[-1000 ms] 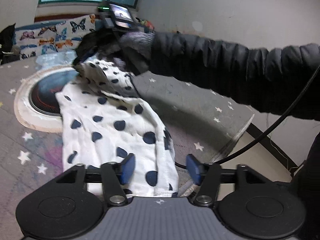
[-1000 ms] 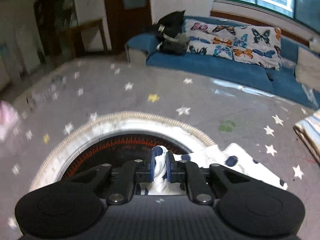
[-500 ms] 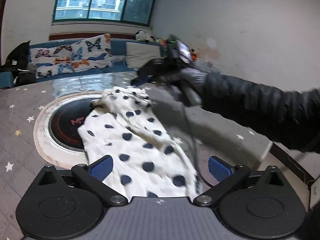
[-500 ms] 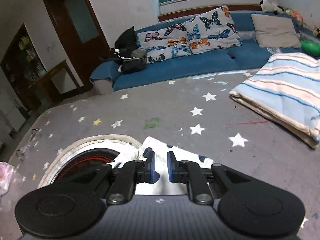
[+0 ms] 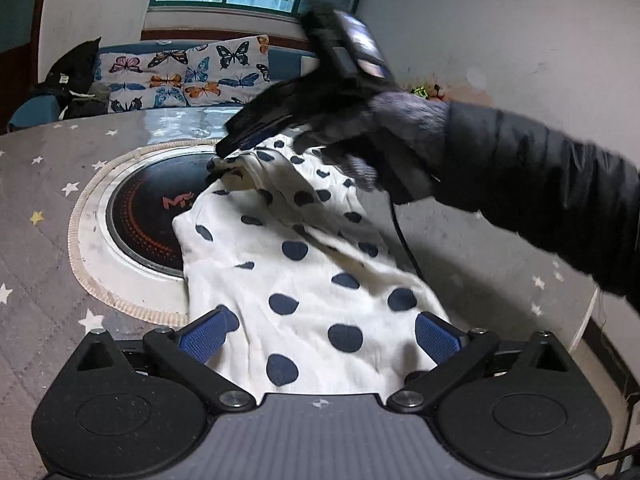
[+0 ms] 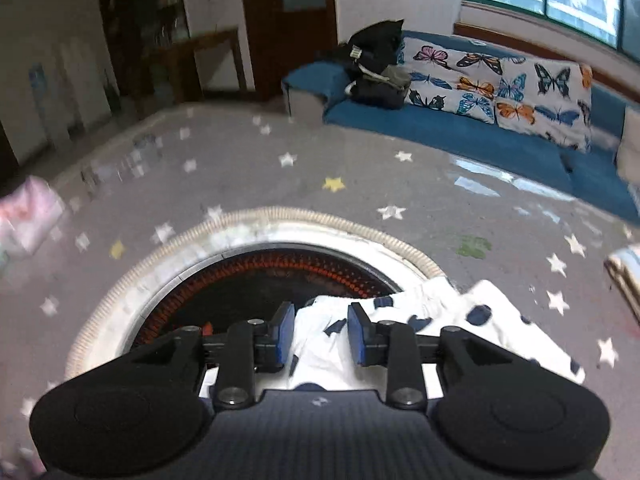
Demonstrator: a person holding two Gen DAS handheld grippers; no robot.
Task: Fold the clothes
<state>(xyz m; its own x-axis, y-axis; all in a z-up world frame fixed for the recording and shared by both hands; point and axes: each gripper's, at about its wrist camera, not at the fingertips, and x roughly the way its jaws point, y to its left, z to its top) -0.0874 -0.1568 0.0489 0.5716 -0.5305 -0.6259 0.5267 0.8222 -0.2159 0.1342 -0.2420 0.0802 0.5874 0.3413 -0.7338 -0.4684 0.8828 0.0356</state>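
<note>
A white cloth with dark blue dots (image 5: 304, 280) lies lengthwise on the grey star-print table (image 5: 40, 208), its left side over the round cooktop (image 5: 140, 220). My left gripper (image 5: 320, 336) is open wide just over the cloth's near end, its blue pads (image 5: 204, 336) on either side and nothing pinched. A gloved hand (image 5: 360, 128) holds my right gripper (image 5: 228, 146) at the cloth's far end. In the right wrist view, the right gripper (image 6: 321, 334) is open, and the bunched end of the cloth (image 6: 320, 340) sits loose in the gap.
A blue sofa (image 6: 460, 132) with butterfly cushions (image 6: 500, 80) and a black bag (image 6: 376, 64) stands behind the table. A striped folded cloth (image 6: 626, 276) lies at the right edge, a pink item (image 6: 28, 216) at the left. A black cable (image 5: 404, 240) runs beside the cloth.
The right gripper, shut on the cloth's far end in both earlier frames, has opened and let it go. The left gripper opened wide after the earliest frame and stays so.
</note>
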